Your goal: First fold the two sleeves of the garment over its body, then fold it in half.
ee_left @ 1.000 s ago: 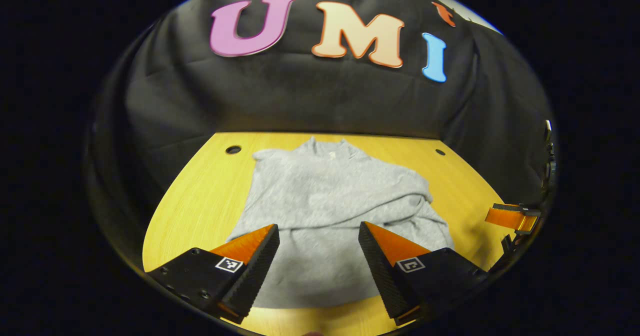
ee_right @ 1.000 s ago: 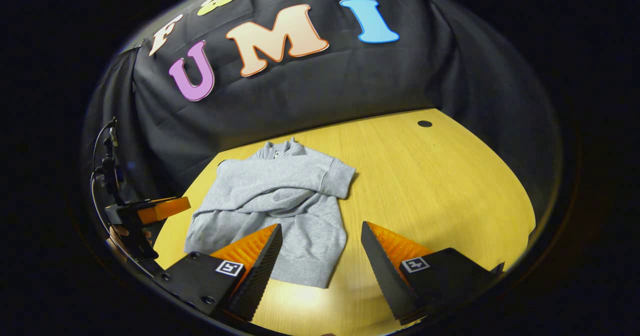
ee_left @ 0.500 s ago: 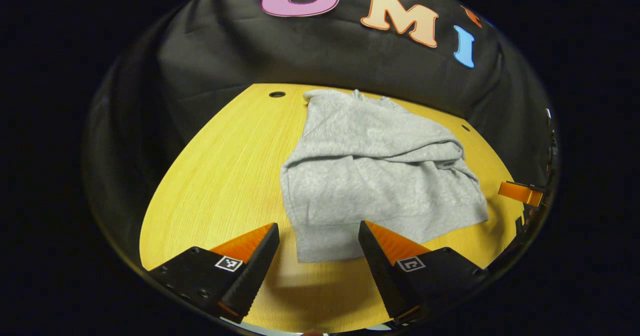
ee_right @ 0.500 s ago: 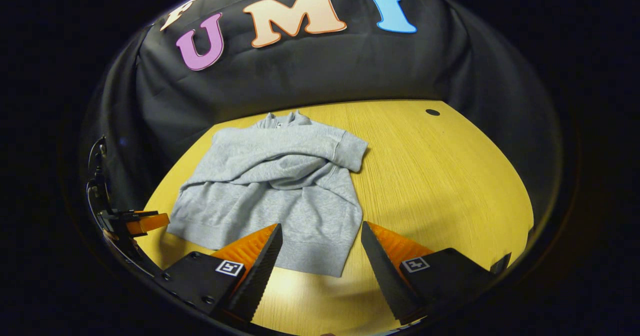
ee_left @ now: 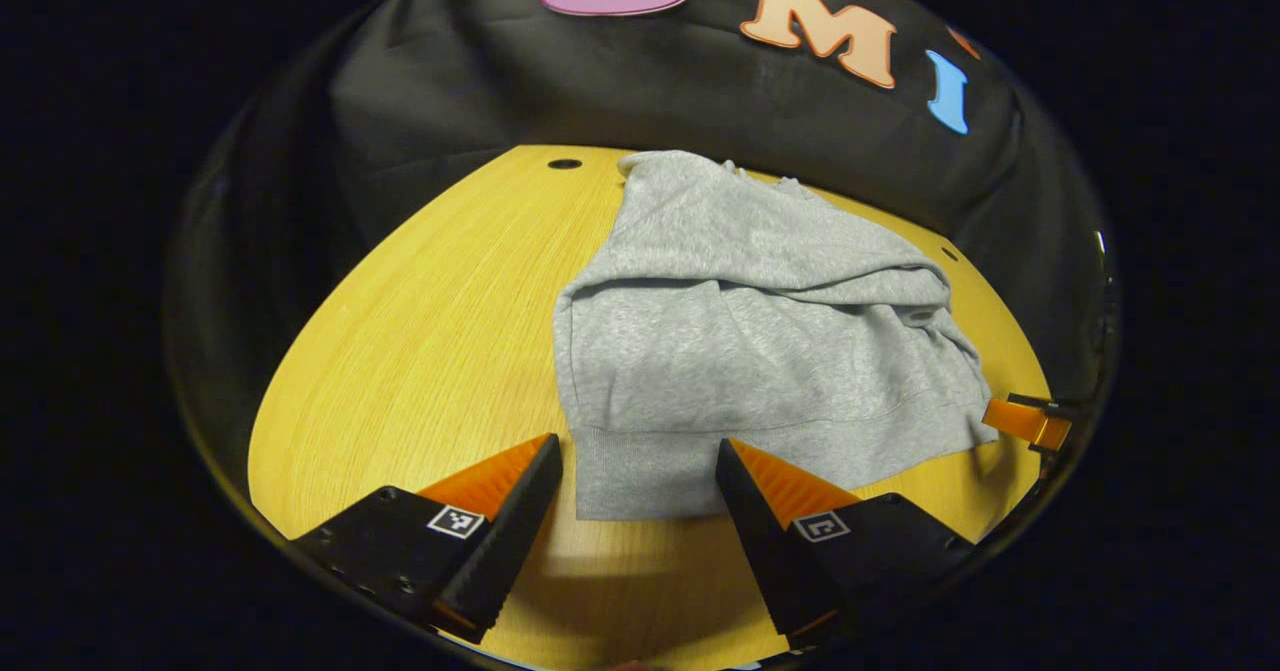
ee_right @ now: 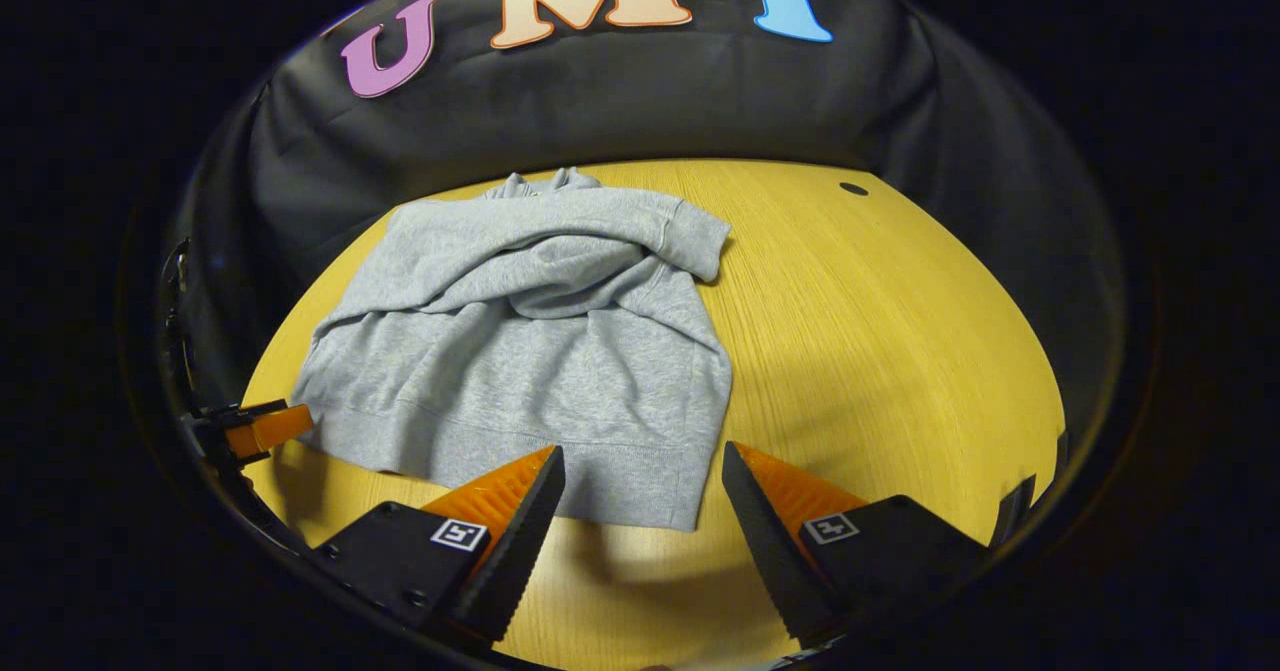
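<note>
grey knit sweatshirt [ee_left: 740, 341] with both sleeves folded across, on the yellow wooden table [ee_left: 420, 351]
left gripper [ee_left: 638, 496] and right gripper [ee_right: 640, 501] spread wide at each frame's bottom, over its hem corners, holding nothing.

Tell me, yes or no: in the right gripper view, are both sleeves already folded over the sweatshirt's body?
Yes: both sleeves lie crossed over the sweatshirt, with one cuff at its edge.

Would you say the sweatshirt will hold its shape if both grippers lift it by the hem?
Probably not: the sweatshirt already bunches into soft folds, so it should droop. Its thick ribbed hem likely gives a non-slippery grip.
</note>
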### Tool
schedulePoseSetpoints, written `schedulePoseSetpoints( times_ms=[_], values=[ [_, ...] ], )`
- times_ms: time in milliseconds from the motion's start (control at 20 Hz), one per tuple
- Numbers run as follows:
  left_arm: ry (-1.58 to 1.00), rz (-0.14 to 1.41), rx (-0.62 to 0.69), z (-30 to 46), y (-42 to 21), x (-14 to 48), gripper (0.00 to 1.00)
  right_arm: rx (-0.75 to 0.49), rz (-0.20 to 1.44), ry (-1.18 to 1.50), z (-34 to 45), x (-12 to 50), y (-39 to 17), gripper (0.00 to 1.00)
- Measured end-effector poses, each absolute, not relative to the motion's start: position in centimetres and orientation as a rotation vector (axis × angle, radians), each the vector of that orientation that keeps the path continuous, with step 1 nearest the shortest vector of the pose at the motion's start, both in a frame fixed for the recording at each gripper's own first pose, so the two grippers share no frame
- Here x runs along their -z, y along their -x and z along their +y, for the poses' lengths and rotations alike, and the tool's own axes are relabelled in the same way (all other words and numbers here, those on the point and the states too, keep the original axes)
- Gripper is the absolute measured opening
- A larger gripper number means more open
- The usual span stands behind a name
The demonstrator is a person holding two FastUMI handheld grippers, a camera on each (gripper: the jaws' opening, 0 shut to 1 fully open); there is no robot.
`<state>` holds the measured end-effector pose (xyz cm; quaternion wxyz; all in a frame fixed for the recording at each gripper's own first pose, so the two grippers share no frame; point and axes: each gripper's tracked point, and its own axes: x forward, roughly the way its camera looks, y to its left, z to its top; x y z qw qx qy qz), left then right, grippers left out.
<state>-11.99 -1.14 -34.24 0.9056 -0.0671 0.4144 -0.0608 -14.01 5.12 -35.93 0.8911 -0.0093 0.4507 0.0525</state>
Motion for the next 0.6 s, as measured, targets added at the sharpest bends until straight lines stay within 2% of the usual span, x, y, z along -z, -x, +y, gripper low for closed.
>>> schedulePoseSetpoints(
  times_ms=[100, 300, 400, 450, 500, 550, 600],
  values=[
    [0.062, 0.831, 0.159, -1.2, 12.0, 34.2, 0.96, -0.098, 0.962, 0.033, 5.2, 36.7, 14.4, 0.95],
    [0.083, 0.82, 0.141, -1.2, 12.0, 34.4, 0.93, -0.096, 0.969, 0.043, 5.6, 37.3, 14.7, 0.99],
    [0.078, 0.814, 0.132, -1.1, 11.8, 34.4, 0.93, -0.105, 0.963, 0.048, 5.7, 37.6, 14.5, 0.94],
    [0.091, 0.815, 0.122, -1.1, 11.9, 34.3, 0.92, -0.108, 0.964, 0.048, 5.7, 37.6, 14.5, 0.99],
    [0.097, 0.809, 0.109, -1.1, 11.7, 34.4, 0.9, -0.11, 0.969, 0.049, 5.8, 37.6, 14.6, 0.94],
    [0.106, 0.814, 0.102, -1.2, 11.7, 34.6, 0.89, -0.12, 0.979, 0.046, 5.9, 37.5, 14.7, 0.98],
    [0.111, 0.814, 0.095, -1.2, 11.6, 34.5, 0.84, -0.137, 0.984, 0.045, 6.2, 37.6, 14.7, 0.89]
  ],
)
